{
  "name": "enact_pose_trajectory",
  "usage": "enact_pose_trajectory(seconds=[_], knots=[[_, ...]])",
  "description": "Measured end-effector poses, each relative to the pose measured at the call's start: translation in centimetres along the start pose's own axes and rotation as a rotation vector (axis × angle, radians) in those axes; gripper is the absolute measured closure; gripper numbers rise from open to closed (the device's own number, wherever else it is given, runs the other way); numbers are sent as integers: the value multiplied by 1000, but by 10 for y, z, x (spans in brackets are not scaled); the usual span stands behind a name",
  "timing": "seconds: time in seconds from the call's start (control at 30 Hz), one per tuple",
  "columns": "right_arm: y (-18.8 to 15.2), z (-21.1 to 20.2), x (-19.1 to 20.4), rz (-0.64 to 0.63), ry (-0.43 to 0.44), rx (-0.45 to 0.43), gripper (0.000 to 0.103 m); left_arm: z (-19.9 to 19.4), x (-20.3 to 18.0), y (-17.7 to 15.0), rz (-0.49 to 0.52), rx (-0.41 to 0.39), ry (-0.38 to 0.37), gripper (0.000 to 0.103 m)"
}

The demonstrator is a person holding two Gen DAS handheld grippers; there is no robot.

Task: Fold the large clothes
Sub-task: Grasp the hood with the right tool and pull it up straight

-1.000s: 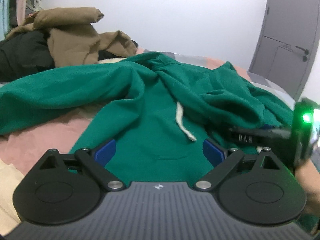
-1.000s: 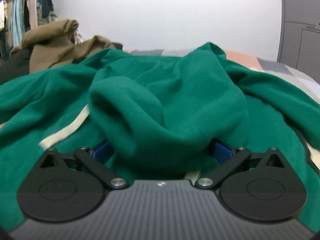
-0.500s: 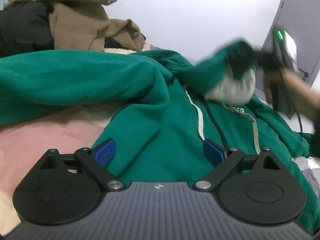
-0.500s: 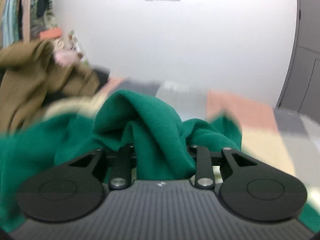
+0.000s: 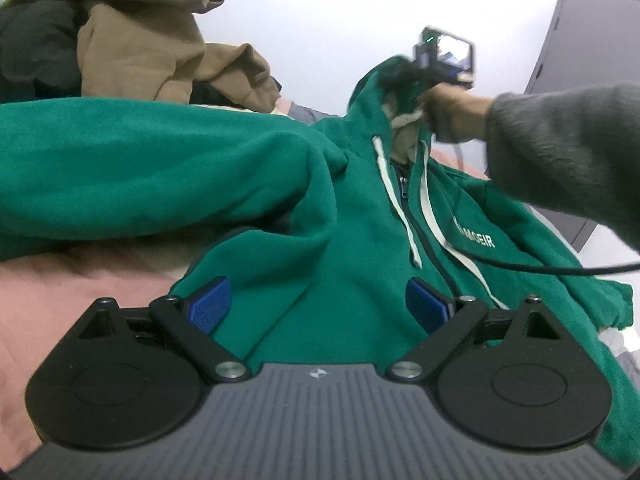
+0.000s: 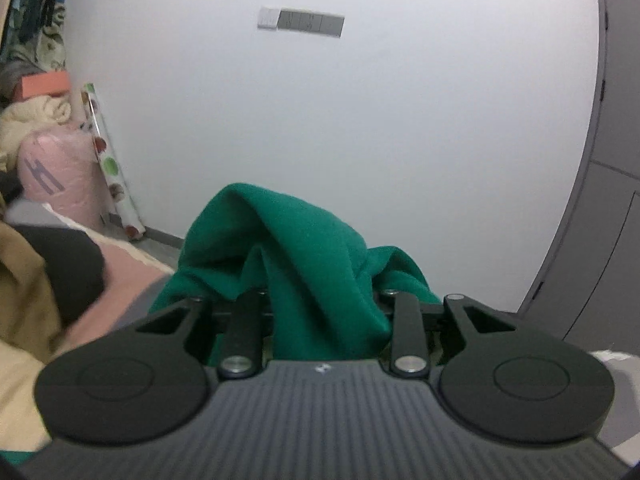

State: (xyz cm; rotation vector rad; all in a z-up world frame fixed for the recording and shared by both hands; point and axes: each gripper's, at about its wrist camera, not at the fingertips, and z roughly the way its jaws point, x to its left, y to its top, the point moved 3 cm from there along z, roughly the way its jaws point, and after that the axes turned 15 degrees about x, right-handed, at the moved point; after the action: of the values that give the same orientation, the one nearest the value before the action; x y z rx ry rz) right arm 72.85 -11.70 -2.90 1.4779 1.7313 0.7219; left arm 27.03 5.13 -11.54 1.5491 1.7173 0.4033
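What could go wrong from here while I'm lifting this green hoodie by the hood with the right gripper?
The right gripper pinches only a bunch of the green hoodie at the hood, so the heavy fabric may slip out. Its black cable trails across the chest and could snag. The left gripper is open and holds nothing, so the long sleeve may drag and bunch.

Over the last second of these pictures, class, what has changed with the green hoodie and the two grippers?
The right gripper shut its jaws on the green hoodie, at the hood, and lifted it up off the bed, uncovering the zip front and drawstrings. The left gripper stayed open above the hem; the brown clothes stayed put.
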Motion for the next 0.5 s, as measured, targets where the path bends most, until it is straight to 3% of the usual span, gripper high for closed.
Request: enact_pose_trajectory(seconds=[0.1,0.27,0.5], knots=[[-19,26,-3,69,8,38,63,3,1,-4,-8,8,3,7],[-49,26,-24,194,72,55,23,8,7,-3,-33,19,-18,7],[-78,-23,-48,244,82,85,22,0,8,-3,-16,7,-15,7]])
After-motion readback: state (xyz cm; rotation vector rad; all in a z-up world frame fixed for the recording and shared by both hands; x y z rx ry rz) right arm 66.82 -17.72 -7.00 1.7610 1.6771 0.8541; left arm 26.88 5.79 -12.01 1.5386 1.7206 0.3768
